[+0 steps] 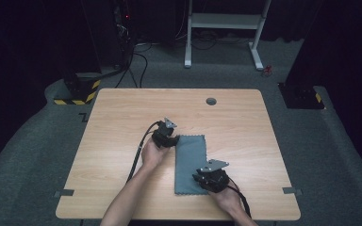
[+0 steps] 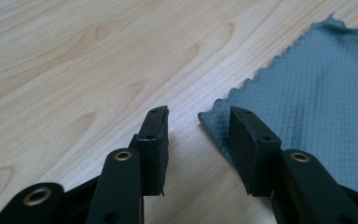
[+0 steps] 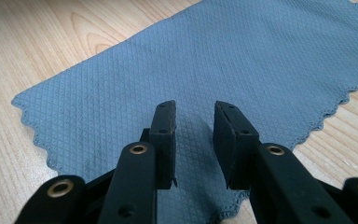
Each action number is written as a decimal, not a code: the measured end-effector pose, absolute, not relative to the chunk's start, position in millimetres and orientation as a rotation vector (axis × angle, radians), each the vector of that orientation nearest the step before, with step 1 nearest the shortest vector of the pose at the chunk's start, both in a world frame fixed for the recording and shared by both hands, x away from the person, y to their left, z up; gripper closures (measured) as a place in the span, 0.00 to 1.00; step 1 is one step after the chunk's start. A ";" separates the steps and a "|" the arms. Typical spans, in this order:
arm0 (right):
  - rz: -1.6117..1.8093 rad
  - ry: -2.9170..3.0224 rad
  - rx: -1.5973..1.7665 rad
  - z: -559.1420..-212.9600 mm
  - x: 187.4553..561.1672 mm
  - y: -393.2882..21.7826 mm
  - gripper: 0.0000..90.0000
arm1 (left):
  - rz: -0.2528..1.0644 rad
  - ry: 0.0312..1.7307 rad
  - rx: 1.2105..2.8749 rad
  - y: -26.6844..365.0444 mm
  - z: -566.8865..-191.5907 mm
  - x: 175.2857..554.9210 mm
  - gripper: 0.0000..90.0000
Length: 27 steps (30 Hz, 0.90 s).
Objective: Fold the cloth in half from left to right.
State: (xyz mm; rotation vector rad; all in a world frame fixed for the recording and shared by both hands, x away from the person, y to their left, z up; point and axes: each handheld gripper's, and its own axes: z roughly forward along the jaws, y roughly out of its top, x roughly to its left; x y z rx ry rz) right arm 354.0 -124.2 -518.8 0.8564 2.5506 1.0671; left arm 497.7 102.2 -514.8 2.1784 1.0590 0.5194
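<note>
Grey cloth lies flat on the desk, near centre. Left gripper partly open, empty, at the cloth's far left corner. Right gripper partly open, empty, over its near right end. Judged light, limp; best pinched at corners. Right gripper hides the near right corner from above.

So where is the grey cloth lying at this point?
In the high view the grey cloth lies flat on the wooden table, right of centre near the front edge, between the left hand-held gripper and the right hand-held gripper.
</note>
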 end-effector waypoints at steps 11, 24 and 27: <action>1.078 2.550 0.853 -518.4 354.2 -126.1 0.75 | 0.467 1.057 2.091 108.4 -497.0 487.3 0.59; 1.129 2.510 0.962 -521.6 370.4 -134.5 0.78 | 0.423 1.015 2.160 114.5 -517.3 440.8 0.55; 1.110 2.508 0.950 -520.9 369.1 -133.1 0.77 | 0.405 0.991 2.131 116.9 -510.6 430.8 0.53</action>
